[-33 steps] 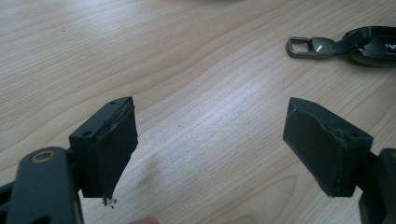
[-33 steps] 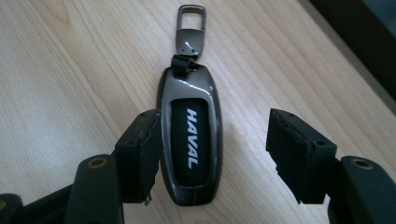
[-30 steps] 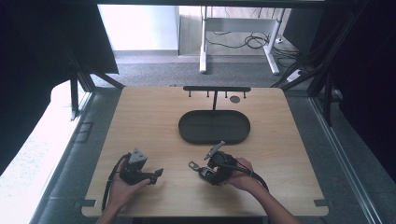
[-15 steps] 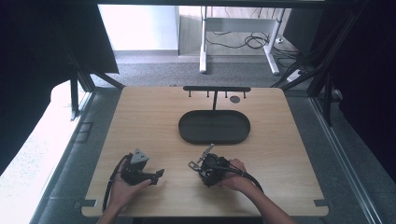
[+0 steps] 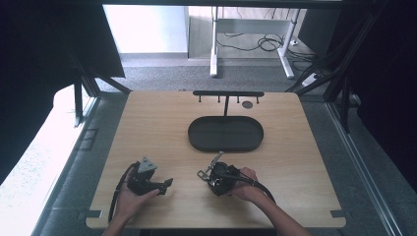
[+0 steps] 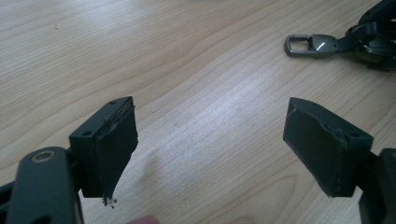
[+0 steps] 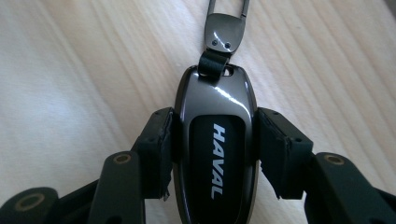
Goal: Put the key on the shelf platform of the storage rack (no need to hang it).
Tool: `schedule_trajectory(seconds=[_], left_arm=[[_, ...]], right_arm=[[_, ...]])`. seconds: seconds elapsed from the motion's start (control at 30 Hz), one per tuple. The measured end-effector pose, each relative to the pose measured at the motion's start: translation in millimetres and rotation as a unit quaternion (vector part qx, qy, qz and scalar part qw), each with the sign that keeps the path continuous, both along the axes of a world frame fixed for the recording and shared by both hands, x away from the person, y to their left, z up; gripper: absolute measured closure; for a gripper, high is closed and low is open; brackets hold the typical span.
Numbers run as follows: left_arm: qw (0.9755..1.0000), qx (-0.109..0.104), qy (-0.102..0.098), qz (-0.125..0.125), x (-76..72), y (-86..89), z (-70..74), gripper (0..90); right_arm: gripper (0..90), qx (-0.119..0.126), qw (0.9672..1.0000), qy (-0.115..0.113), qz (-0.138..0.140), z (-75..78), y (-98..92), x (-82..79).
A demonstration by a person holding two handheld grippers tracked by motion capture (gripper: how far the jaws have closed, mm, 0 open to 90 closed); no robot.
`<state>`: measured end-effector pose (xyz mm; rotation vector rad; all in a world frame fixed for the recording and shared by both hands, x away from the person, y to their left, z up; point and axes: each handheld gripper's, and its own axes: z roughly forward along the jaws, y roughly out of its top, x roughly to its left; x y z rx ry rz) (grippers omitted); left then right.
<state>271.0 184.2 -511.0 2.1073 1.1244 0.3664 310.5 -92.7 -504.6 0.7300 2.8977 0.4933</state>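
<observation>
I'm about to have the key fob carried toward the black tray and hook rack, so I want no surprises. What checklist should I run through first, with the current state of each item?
1. Right hand-held gripper shut on the key fob, jaws on both its sides: ok.
2. Fob's metal clip hanging free ahead of the jaws, not pinched: ok.
3. Left hand-held gripper open and empty, clear of the fob: ok.
4. Oval tray empty: ok.
5. Hook rack upright behind the tray, pegs free: cannot tell at this size.
6. Grip tight enough that the fob won't slip: cannot tell.
</observation>
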Motion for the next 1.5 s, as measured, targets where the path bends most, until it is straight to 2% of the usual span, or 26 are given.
schedule_trajectory(seconds=[0.2, 0.37, 0.53, 0.6, 0.77, 1.17, 1.5], left_arm=[[1.0000, 0.000, 0.000, 0.000, -0.1, 0.2, -0.1, 17.9], [1.0000, 0.003, 0.001, -0.001, 0.1, -1.0, -0.8, 17.9], [1.0000, 0.003, -0.002, -0.002, -0.3, -0.8, -0.2, 17.9], [1.0000, 0.003, -0.002, -0.001, -0.3, -0.7, -0.2, 17.9], [1.0000, 0.001, 0.000, 0.000, 0.2, -0.5, -1.0, 17.9], [1.0000, 0.004, 0.003, 0.000, 0.4, -1.2, -1.9, 17.9], [1.0000, 0.005, 0.004, -0.002, 0.3, -2.5, -2.5, 17.9]], right_arm=[[49.3, 0.016, 0.9998, 0.002, -0.010, 10.0, -7.3, 5.7], [49.4, 0.038, 0.9991, -0.002, -0.017, 28.1, -14.9, 7.5], [49.4, 0.053, 0.9984, -0.014, -0.015, 51.0, -18.6, 6.9], [49.4, 0.056, 0.9982, -0.015, -0.016, 53.6, -18.9, 6.8], [49.4, 0.071, 0.9969, -0.029, -0.021, 72.0, -24.5, 9.9], [49.5, 0.079, 0.9956, -0.040, -0.032, 91.1, -29.8, 21.6], [49.4, 0.075, 0.9958, -0.044, -0.027, 99.0, -24.9, 34.2]])
